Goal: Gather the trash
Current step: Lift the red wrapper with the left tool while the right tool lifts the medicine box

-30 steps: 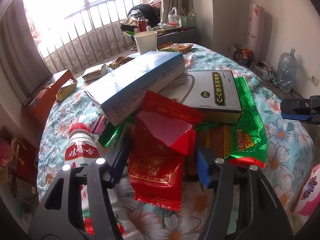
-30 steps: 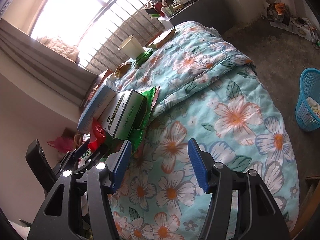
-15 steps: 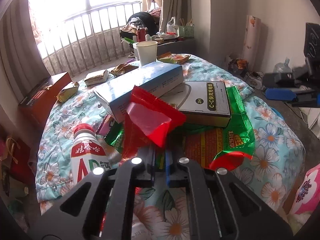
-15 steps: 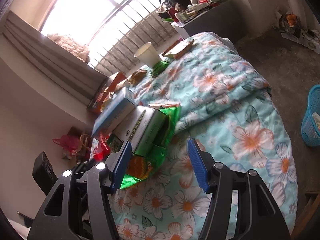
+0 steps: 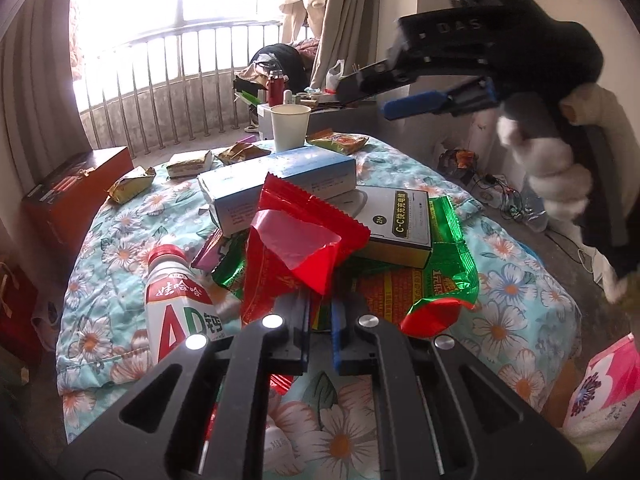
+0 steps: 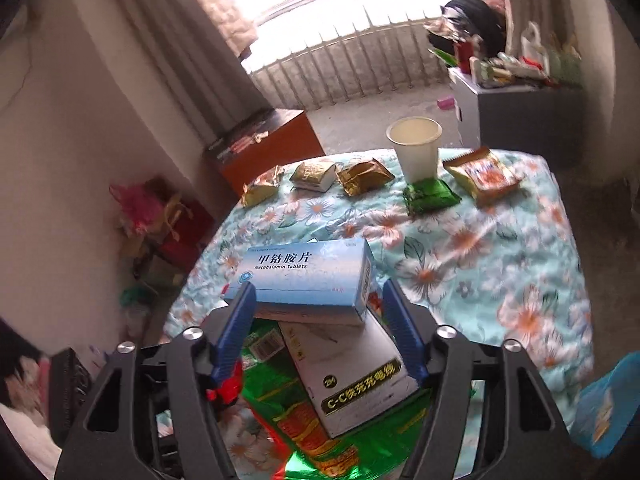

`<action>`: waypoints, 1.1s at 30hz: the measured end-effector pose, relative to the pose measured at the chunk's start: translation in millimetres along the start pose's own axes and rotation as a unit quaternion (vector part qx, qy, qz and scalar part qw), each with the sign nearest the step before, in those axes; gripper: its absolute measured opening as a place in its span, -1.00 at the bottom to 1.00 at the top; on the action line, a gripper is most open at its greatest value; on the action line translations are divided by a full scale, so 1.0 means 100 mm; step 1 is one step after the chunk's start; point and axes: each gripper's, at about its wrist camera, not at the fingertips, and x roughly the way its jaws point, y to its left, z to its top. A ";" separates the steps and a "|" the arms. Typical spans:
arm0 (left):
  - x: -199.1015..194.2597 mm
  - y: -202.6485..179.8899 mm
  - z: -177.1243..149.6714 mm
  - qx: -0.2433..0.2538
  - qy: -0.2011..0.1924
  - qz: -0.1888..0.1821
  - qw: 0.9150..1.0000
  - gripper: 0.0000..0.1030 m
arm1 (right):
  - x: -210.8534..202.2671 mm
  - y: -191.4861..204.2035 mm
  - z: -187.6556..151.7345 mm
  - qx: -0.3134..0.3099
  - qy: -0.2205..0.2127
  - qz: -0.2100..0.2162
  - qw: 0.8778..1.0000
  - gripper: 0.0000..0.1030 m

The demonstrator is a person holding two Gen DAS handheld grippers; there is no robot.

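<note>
The left tongs (image 5: pixel 320 320), which were gaping around the red wrapper (image 5: pixel 296 256) a second ago, are now clamped on its lower edge and lifting it a little off the heap on the table (image 5: pixel 520 280). So one piece of trash is secured and only needs carrying off. The right tongs (image 6: pixel 316 332) have swung in from the side and are now hovering over the pile, their jaws opening, with nothing pressed between them; the blue box (image 6: pixel 308 280) is lying just beyond their tips, probably the next pick.

That box is resting on the white box (image 6: pixel 352 372), which is itself sitting on the green bag (image 6: pixel 320 440), so pulling any one may drag the others. A bottle (image 5: pixel 176 304) is lying just beside the wrapper. Farther back, a paper cup (image 6: pixel 416 152) is standing among gold packets (image 6: pixel 364 176). A blue shape at the right wrist view's edge (image 6: pixel 612 408) may be the bin, though it is too blurred to tell.
</note>
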 end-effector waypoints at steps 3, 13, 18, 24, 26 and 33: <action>-0.07 0.02 -0.02 -0.010 -0.001 -0.022 1.000 -0.88 | 0.21 0.27 0.17 -0.141 0.025 -0.020 0.989 0.57; -0.37 -0.03 -0.10 -0.011 -0.009 -0.085 0.996 -0.88 | 1.01 0.84 0.25 -0.410 0.209 0.026 0.887 0.63; -0.38 0.02 -0.12 -0.018 -0.004 -0.088 0.996 -0.88 | 1.26 0.95 0.30 -0.444 0.265 0.018 0.856 0.63; -0.39 0.05 -0.11 -0.023 -0.006 -0.096 0.995 -0.88 | 1.43 1.00 0.28 -0.455 0.286 0.008 0.843 0.63; -0.39 0.04 -0.11 -0.022 -0.007 -0.099 0.995 -0.88 | 1.44 0.99 0.32 -0.439 0.280 0.015 0.854 0.63; -0.40 0.05 -0.10 -0.022 -0.015 -0.097 0.995 -0.88 | 1.31 0.89 0.43 -0.374 0.227 0.025 0.899 -0.04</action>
